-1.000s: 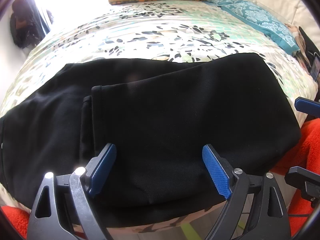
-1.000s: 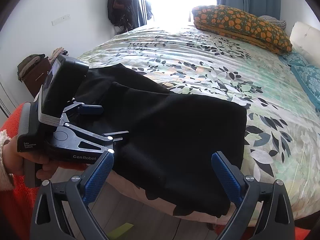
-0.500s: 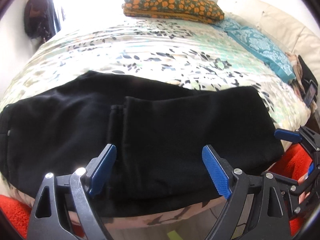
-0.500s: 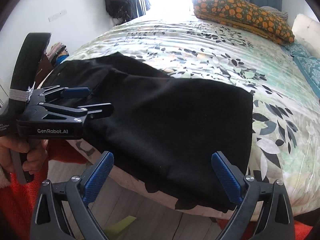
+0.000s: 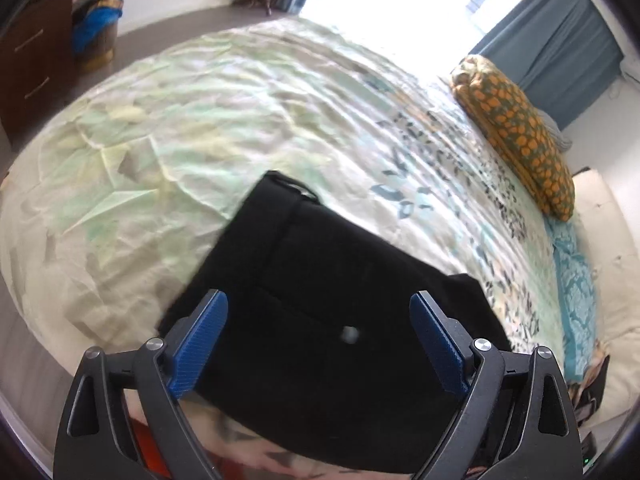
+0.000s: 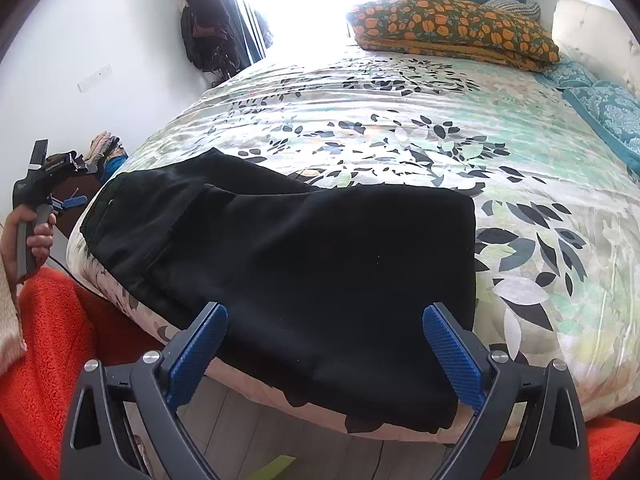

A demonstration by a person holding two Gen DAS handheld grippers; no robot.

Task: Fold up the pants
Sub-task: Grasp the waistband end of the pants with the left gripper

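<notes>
Black pants (image 6: 312,248) lie folded over on themselves along the near edge of the bed, waistband end to the left, one lower corner hanging past the edge. My right gripper (image 6: 324,350) is open just in front of that near edge, nothing between its blue pads. The left wrist view shows the pants (image 5: 328,320) from the waistband end, a small pale button on them. My left gripper (image 5: 320,340) is open above that end and holds nothing. In the right wrist view the left gripper (image 6: 70,194) is far left, off the bed, held by a hand.
The bed (image 6: 400,120) has a leaf-print cover. An orange-patterned pillow (image 6: 452,28) and teal cushions (image 6: 600,104) lie at its head. A brown dresser (image 5: 28,60) with stacked clothes stands beyond the foot. Orange fleece (image 6: 52,344) is at lower left, wooden floor below.
My left gripper has swung away to the left end of the pants and tilted, now looking along the bed. The right gripper has stayed open near the front edge. The pants have not moved.
</notes>
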